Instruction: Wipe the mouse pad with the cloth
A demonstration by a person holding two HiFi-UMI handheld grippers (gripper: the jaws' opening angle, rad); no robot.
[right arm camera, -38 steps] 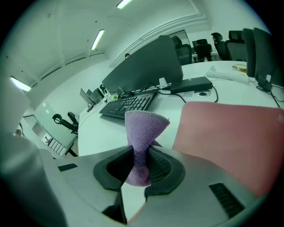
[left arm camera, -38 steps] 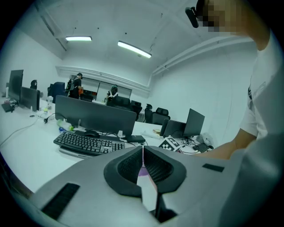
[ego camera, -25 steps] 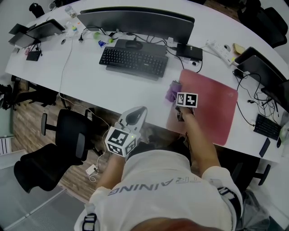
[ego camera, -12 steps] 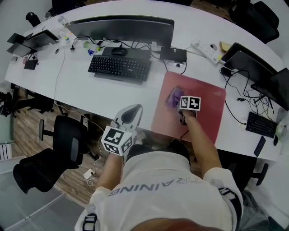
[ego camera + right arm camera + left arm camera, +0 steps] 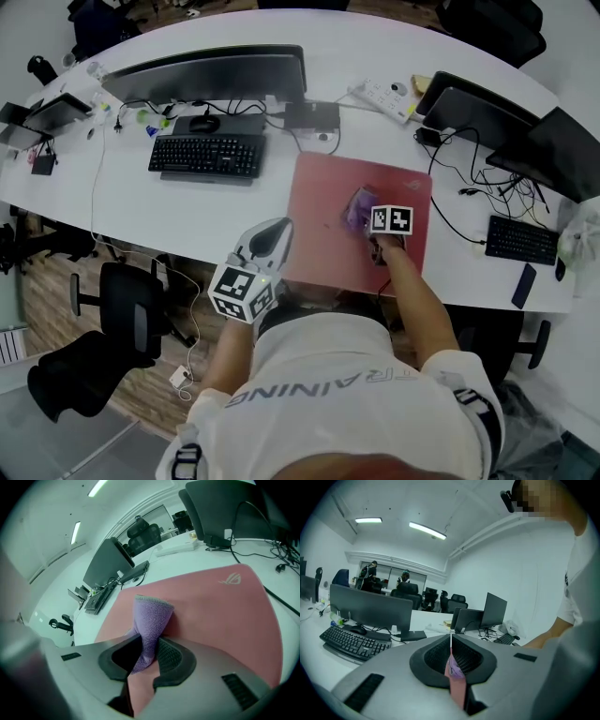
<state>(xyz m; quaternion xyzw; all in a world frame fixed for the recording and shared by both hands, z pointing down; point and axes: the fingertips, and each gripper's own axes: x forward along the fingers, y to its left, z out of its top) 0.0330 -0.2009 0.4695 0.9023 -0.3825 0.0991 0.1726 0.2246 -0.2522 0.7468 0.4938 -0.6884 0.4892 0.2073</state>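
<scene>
A red mouse pad (image 5: 323,234) lies on the white desk (image 5: 122,202) in front of me. A purple cloth (image 5: 358,208) rests on the pad near its middle. My right gripper (image 5: 368,225) is shut on the cloth and holds it down on the pad. In the right gripper view the cloth (image 5: 150,618) stands up between the jaws of the right gripper (image 5: 145,654), with the mouse pad (image 5: 220,606) spread beyond it. My left gripper (image 5: 270,236) hovers at the desk's near edge, left of the pad. In its own view the left gripper (image 5: 451,654) is shut and holds nothing.
A black keyboard (image 5: 204,155) and a wide monitor (image 5: 206,73) stand left of the pad. A power strip (image 5: 384,94), dark screens (image 5: 487,112), cables and a second keyboard (image 5: 514,241) crowd the right. An office chair (image 5: 122,314) stands below the desk edge.
The right gripper has dragged the cloth from the pad's left edge rightward to about its middle. The left gripper stays shut in about the same place.
</scene>
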